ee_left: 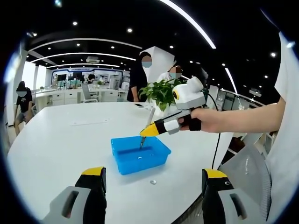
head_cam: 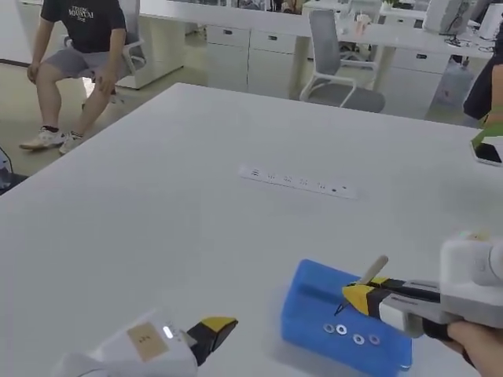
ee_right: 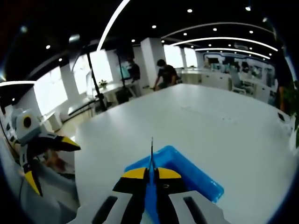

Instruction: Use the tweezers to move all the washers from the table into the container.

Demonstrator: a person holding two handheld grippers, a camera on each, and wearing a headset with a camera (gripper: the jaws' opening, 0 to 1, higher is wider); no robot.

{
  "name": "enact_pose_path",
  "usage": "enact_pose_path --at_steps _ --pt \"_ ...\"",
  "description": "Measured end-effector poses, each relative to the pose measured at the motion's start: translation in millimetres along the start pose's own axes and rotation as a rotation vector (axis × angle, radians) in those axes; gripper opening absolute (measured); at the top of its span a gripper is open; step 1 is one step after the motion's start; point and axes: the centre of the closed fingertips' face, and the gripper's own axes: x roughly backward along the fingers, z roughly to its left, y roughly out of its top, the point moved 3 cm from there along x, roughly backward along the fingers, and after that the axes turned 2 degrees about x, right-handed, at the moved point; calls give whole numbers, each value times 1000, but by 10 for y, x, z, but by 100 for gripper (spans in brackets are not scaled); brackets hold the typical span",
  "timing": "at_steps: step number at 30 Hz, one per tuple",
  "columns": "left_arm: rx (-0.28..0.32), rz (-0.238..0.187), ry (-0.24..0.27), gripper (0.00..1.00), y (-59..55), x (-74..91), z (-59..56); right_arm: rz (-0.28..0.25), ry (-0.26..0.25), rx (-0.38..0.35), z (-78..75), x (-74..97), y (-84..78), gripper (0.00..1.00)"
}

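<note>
Four small silver ring washers [head_cam: 342, 329] inside shallow blue plastic container [head_cam: 302, 314] | another small silvery piece [ee_left: 152, 181] on white table [head_cam: 157, 220], just near of it | right gripper [head_cam: 355, 297] clamped on slim metal tweezers [ee_left: 142, 141] (tips over container) | left gripper [ee_left: 153, 172] gaping wide, holding nothing, left of container

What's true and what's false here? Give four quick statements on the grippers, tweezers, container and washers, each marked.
1. The right gripper holds the tweezers over the blue container. True.
2. The left gripper is clamped on a washer. False: its jaws stand wide apart and hold nothing.
3. The blue container is empty. False: several washers lie in it.
4. One washer lies on the table beside the blue container. True.
</note>
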Motion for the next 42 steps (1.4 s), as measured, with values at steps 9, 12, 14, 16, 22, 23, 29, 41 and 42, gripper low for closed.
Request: enact_pose_path --at_steps 9,12,14,16,22,23,29,41,42 --pt "-4 10 -10 86 -9 -36 -38 -20 50 2 172 117 -48 4" --pt "-8 14 -16 86 -18 -47 -46 -13 89 -10 247 109 -120 4" --pt "-12 16 -18 85 -18 -53 -47 8 112 -8 310 90 -193 4" --pt "-11 15 -20 85 -11 -56 -50 21 123 -15 336 67 -251 4" --pt "-16 18 -20 85 -12 -48 -45 65 140 -15 377 -14 -425 4" --pt "-16 19 -20 85 -15 -45 -43 77 143 -17 375 -32 -466 4" --pt "-14 20 -17 85 -19 -31 -41 126 166 28 446 -107 -603 4" --pt "-21 25 -18 84 -11 -24 -56 170 150 59 418 -127 -709 4" --pt "-21 25 -19 84 -10 -24 -56 172 151 56 419 -124 -717 4"
